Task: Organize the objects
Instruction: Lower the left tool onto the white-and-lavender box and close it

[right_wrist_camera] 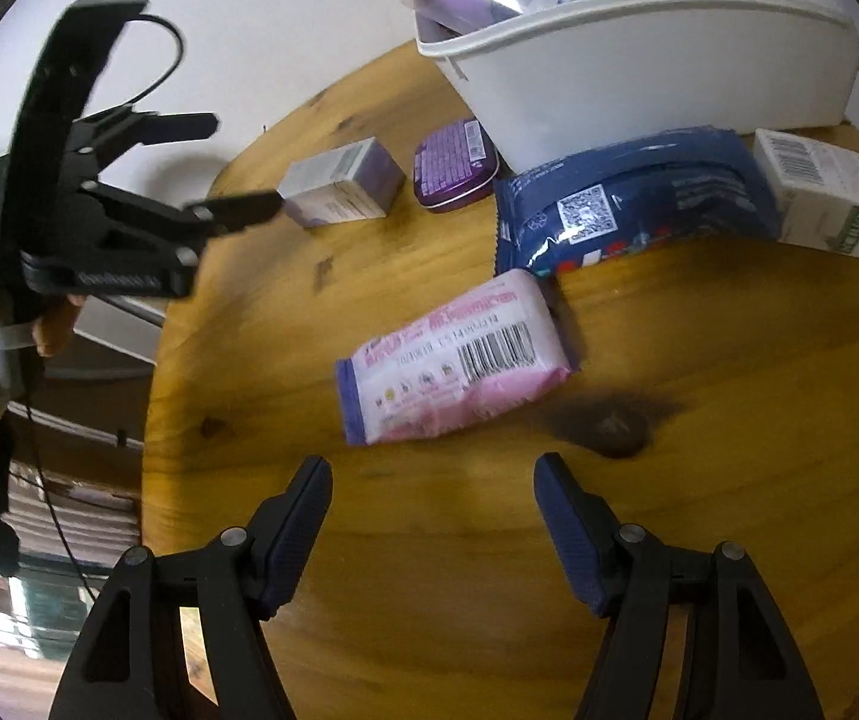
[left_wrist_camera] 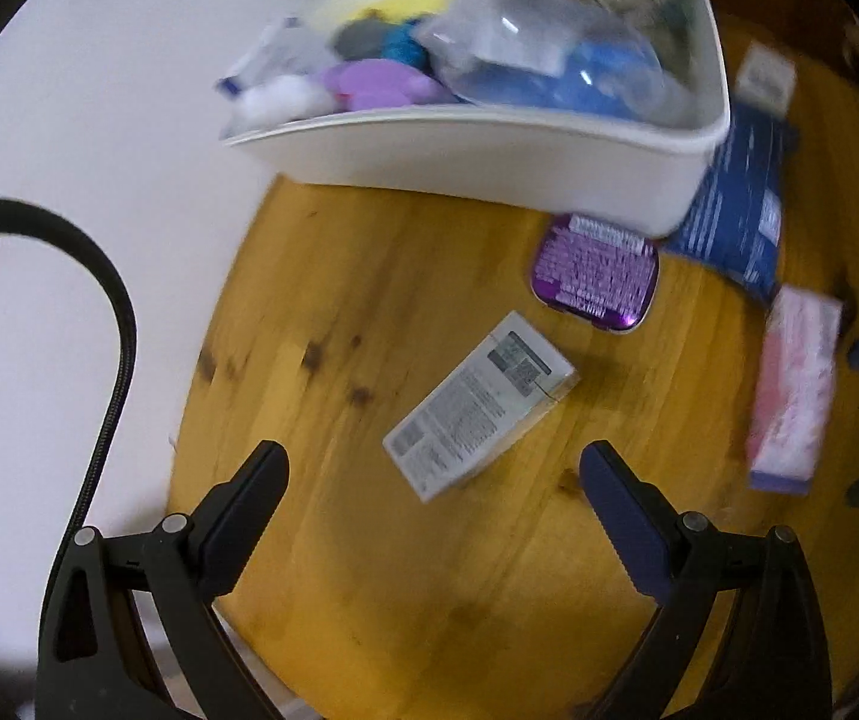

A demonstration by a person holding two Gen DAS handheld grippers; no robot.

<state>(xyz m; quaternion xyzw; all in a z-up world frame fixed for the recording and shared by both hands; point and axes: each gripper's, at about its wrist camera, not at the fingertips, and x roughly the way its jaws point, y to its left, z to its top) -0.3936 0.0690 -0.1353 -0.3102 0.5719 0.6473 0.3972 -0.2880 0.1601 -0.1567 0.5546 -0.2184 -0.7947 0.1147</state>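
A white bin [left_wrist_camera: 489, 168] [right_wrist_camera: 639, 78] full of packets and soft items stands at the far side of a round wooden table [left_wrist_camera: 399, 570] [right_wrist_camera: 429, 600]. In front of it lie a small grey-white box [left_wrist_camera: 477, 408] [right_wrist_camera: 342, 183], a purple tin [left_wrist_camera: 594, 273] [right_wrist_camera: 453, 165], a dark blue packet [left_wrist_camera: 735, 216] [right_wrist_camera: 627, 204], a pink packet [left_wrist_camera: 795, 384] [right_wrist_camera: 453, 360] and a white carton [right_wrist_camera: 819, 192]. My left gripper [left_wrist_camera: 432, 459] [right_wrist_camera: 243, 165] hangs open just short of the small box. My right gripper [right_wrist_camera: 432, 471] is open just short of the pink packet. Neither holds anything.
The table's left edge drops off to a white wall or floor [left_wrist_camera: 99, 120]. A black cable [left_wrist_camera: 111, 348] loops at the left. A hand [right_wrist_camera: 51, 324] holds the left gripper's handle. A dark knot [right_wrist_camera: 603, 420] marks the wood near the pink packet.
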